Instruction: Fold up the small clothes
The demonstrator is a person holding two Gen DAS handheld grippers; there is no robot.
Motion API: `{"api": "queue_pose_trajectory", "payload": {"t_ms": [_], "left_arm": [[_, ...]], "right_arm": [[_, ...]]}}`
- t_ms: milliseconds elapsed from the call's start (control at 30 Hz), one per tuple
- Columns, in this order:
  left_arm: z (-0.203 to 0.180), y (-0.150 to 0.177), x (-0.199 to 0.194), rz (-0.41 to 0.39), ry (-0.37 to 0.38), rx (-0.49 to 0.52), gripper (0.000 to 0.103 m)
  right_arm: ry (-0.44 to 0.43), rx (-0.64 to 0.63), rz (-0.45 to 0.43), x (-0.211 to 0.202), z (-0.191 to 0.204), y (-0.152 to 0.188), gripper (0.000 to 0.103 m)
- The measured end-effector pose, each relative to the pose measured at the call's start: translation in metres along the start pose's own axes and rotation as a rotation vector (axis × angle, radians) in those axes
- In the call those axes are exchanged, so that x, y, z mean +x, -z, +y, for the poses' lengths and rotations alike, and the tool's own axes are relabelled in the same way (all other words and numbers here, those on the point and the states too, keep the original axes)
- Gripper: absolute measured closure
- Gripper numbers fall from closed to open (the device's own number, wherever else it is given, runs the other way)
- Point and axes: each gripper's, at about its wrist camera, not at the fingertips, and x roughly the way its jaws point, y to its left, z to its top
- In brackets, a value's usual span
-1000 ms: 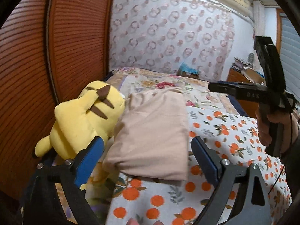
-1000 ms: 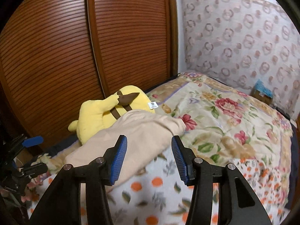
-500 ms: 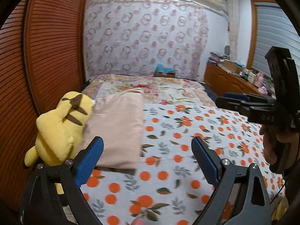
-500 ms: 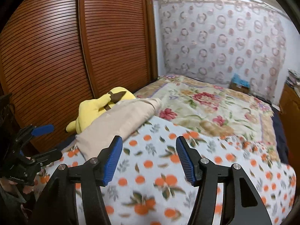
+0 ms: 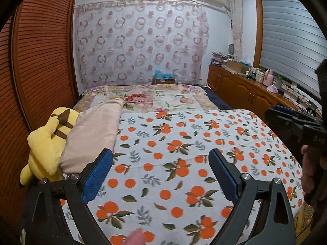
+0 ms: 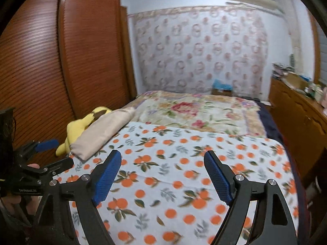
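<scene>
though motion blur softens the right wrist view, the folded beige garment (image 6: 104, 131) shows at the orange-print blanket's (image 6: 179, 175) left edge, leaning on a yellow plush toy (image 5: 48, 143) that it partly hides. left gripper (image 5: 160, 172) and right gripper (image 6: 162, 176) hover above the blanket, fingers spread wide, holding nothing.

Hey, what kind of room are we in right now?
Most likely a home bedroom: a bed with an orange-print cover, a wooden wardrobe beside it, and a yellow plush toy lying against folded beige cloth.
</scene>
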Motion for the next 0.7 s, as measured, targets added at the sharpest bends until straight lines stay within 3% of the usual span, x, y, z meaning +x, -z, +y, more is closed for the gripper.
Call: {"api": "queue_pose_trajectory", "payload": {"t_ms": [367,700], "left_arm": [[-0.027,-0.035,-0.033,-0.087,0.005,0.031,0.008],[-0.036,-0.042,-0.046,-0.113,0.006,0.048,0.008]], "right_arm": [[0.121,0.043,-0.106,-0.077,0.014,0.007,0.019],[0.156,0.042,-0.141,-0.085,0.025,0.026,0.019]]}}
